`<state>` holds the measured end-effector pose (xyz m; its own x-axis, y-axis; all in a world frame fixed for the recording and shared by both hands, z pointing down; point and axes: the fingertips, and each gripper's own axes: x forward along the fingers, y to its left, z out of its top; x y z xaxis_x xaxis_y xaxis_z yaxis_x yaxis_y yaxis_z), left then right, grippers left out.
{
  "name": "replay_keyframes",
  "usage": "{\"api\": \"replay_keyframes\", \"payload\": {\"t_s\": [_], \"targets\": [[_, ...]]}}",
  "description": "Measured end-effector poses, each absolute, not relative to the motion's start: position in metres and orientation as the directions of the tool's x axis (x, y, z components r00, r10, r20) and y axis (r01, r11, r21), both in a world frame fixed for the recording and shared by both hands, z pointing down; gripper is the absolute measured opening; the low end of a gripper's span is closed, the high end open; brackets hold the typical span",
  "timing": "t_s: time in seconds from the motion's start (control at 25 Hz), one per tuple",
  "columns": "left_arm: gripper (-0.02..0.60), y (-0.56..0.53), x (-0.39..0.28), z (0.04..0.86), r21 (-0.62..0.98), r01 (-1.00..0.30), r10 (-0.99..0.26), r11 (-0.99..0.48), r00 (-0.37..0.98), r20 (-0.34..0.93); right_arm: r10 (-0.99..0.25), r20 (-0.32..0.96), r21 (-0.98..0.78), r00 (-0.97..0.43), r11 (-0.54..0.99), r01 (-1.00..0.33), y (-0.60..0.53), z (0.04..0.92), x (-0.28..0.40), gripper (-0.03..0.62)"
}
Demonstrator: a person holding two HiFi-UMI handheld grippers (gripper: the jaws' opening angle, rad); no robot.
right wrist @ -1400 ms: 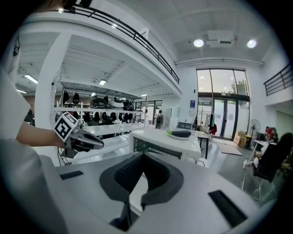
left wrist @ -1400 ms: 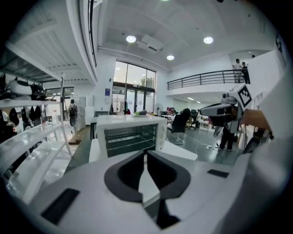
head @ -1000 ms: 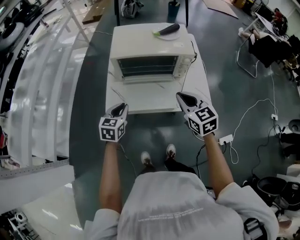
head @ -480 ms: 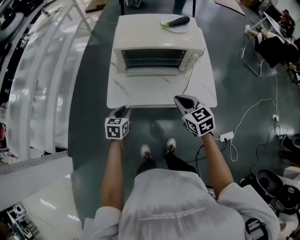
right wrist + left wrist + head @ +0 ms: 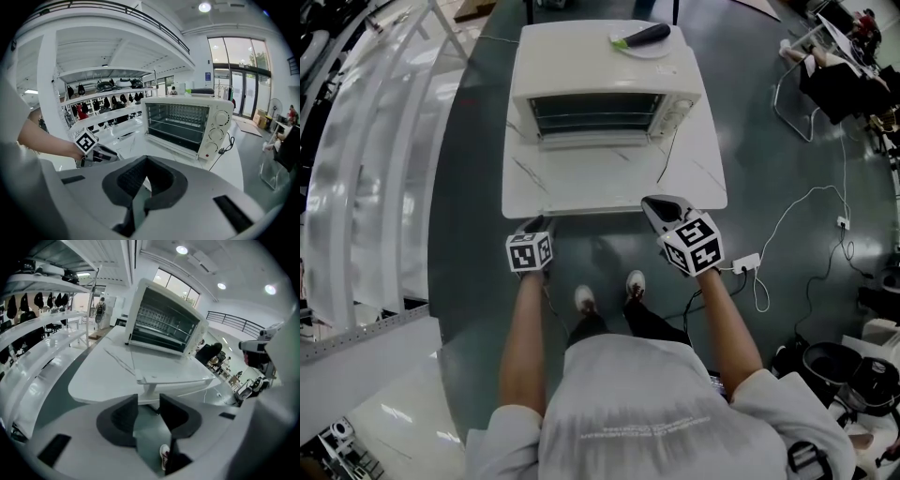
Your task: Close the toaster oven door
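Note:
The white toaster oven (image 5: 602,98) stands at the back of a white table (image 5: 609,183). Its glass door (image 5: 592,141) hangs open and lies flat toward me; in the left gripper view the door (image 5: 174,375) juts out level over the tabletop. My left gripper (image 5: 534,228) hovers just off the table's near edge at the left. Its jaws are opening, and nothing sits between them (image 5: 149,409). My right gripper (image 5: 655,205) is at the near edge on the right, shut on nothing (image 5: 146,161). Both are well short of the oven.
A plate with a dark utensil (image 5: 642,39) rests on top of the oven. The oven's cord (image 5: 667,157) trails across the table. A power strip (image 5: 748,263) and cables lie on the floor at the right. White shelving (image 5: 356,169) runs along the left.
Both grippers have drawn back from over the table's front part to its near edge. The left gripper has dropped lower.

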<state>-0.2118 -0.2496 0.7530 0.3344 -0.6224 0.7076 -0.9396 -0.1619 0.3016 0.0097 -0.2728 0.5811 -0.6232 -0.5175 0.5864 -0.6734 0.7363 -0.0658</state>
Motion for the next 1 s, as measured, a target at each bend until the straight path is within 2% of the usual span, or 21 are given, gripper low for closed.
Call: {"api": "replay_keyframes", "payload": {"t_s": [0.2,0.52,0.76,1.0], "targets": [[0.174,-0.264,-0.21,0.762,0.354,-0.926,-0.644,-0.134,0.353,0.678,-0.537,0.603,-0.057,-0.59,0.708,-0.703,-0.274,0.585,0.025,0.012],[0.172,-0.275,-0.201,0.766,0.368,-0.919,-0.641,-0.142,0.369,0.673,-0.554,0.617,-0.054,-0.559,0.679,-0.732,-0.277,0.592,0.041,0.012],[0.137,-0.276,-0.196,0.764,0.378,-0.913,-0.635,-0.152,0.383,0.671,-0.559,0.617,-0.05,-0.554,0.675,-0.737,-0.275,0.592,0.048,0.012],[0.135,-0.277,-0.195,0.764,0.356,-0.924,-0.621,-0.139,0.362,0.696,-0.568,0.643,-0.019,-0.514,0.659,-0.752,-0.273,0.593,0.061,0.012]]}}
